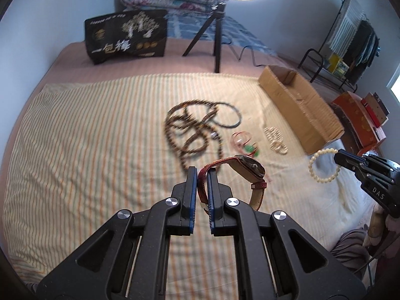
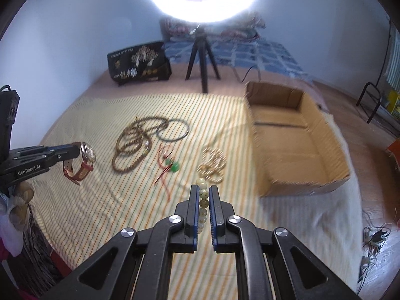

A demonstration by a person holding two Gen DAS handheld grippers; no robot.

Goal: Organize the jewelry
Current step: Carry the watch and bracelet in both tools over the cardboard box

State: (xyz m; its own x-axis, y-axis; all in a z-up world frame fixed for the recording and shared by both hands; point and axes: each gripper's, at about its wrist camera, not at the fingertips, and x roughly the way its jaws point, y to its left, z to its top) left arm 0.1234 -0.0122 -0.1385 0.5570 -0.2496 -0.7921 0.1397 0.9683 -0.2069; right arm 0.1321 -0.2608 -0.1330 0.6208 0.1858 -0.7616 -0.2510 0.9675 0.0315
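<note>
While both tools hang above the striped sheet (image 1: 87, 150), my left gripper (image 1: 202, 175) pinches the red strap of the watch (image 1: 247, 166), and my right gripper (image 2: 204, 192) clamps the pale bead bracelet (image 1: 322, 166). Farther in, mid-sheet, lie brown bead strands (image 1: 190, 130), a red cord (image 1: 241, 137) and cream bracelets (image 1: 275, 140). At the right edge sits the open cardboard box (image 2: 300, 135).
</note>
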